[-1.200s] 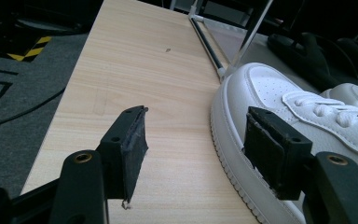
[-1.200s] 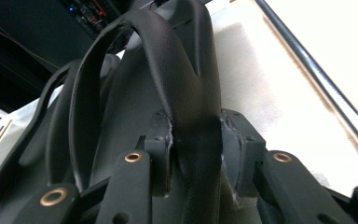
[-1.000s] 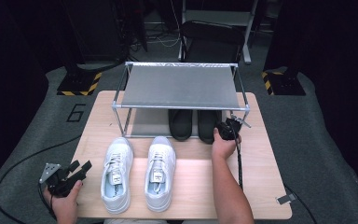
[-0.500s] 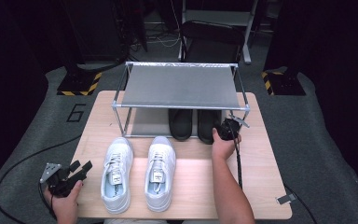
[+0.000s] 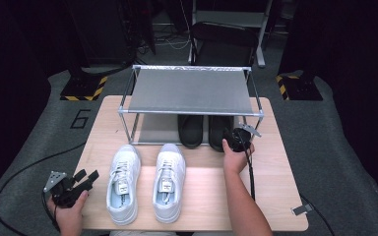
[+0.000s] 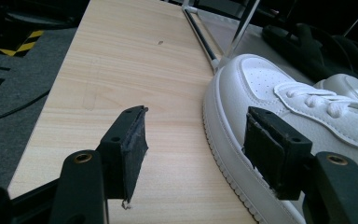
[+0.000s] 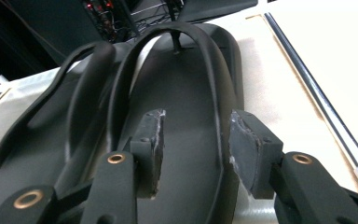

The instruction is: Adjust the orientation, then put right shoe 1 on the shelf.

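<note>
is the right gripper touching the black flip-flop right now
Cannot tell. In the right gripper view the right gripper has its open jaws astride the black flip-flop's edge, but no clear gap or contact shows.

A large figure "6" (image 5: 80,118) is painted on the grey floor mat (image 5: 39,137) left of the table, part of it also showing in the left gripper view; no other text can be read.
</note>
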Motion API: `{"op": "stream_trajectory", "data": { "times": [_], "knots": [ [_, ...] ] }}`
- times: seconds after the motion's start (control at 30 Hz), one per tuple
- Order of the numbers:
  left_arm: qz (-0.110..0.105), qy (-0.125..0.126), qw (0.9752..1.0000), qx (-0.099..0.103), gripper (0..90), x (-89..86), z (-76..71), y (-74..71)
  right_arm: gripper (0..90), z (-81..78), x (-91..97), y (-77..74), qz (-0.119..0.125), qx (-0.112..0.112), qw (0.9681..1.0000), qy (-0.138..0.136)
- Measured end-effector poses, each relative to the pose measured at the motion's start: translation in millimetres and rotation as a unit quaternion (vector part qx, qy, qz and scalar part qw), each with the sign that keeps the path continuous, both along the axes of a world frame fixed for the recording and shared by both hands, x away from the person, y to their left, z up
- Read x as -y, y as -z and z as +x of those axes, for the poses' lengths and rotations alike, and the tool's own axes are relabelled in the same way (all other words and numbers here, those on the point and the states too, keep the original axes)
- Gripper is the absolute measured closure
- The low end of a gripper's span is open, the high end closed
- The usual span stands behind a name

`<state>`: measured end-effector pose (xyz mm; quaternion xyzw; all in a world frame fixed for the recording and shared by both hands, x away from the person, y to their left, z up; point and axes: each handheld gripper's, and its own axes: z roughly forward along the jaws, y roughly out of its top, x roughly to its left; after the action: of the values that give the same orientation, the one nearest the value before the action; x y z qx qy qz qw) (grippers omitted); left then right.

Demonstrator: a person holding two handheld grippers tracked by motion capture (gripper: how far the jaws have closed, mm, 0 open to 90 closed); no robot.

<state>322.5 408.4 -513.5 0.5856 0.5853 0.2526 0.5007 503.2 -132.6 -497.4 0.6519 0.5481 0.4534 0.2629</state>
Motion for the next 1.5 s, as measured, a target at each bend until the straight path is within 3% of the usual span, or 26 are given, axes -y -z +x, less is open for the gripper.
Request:
{"op": "stream_trajectory", "data": {
  "times": [0.5, 0.57, 0.8, 0.97, 1.17, 1.37, 1.5],
  "knots": [
    [0.006, 0.006, 1.0000, -0.001, 38.8, 4.8, -0.9, -4.1, 55.9, -35.6, 6.5, -3.3, 0.011, 0.003, 0.9996, -0.028],
    [-0.001, 0.010, 0.9999, 0.000, 38.7, 6.0, -0.9, -4.6, 55.9, -41.7, 7.7, -4.8, 0.013, 0.003, 0.9993, -0.035],
    [0.005, 0.023, 0.9997, -0.002, 37.4, 12.0, -2.8, -11.2, 55.8, -62.4, 12.2, -6.4, 0.013, 0.009, 0.9986, -0.050],
    [0.001, 0.030, 0.9995, -0.001, 37.5, 16.8, -3.9, -18.0, 55.5, -77.0, 15.9, -3.3, 0.026, 0.008, 0.9979, -0.059],
    [0.007, 0.050, 0.9986, -0.014, 39.2, 26.4, -4.6, -24.7, 55.5, -90.4, 22.2, -2.9, 0.031, 0.015, 0.9974, -0.064],
    [0.006, 0.064, 0.9978, -0.017, 38.8, 32.8, -9.7, -29.3, 55.2, -106.9, 23.6, -6.7, 0.010, 0.024, 0.9974, -0.067],
    [0.002, 0.064, 0.9977, -0.020, 37.4, 34.7, -13.3, -31.5, 54.8, -115.2, 26.5, -8.1, 0.018, 0.025, 0.9970, -0.071]
  ]
}}
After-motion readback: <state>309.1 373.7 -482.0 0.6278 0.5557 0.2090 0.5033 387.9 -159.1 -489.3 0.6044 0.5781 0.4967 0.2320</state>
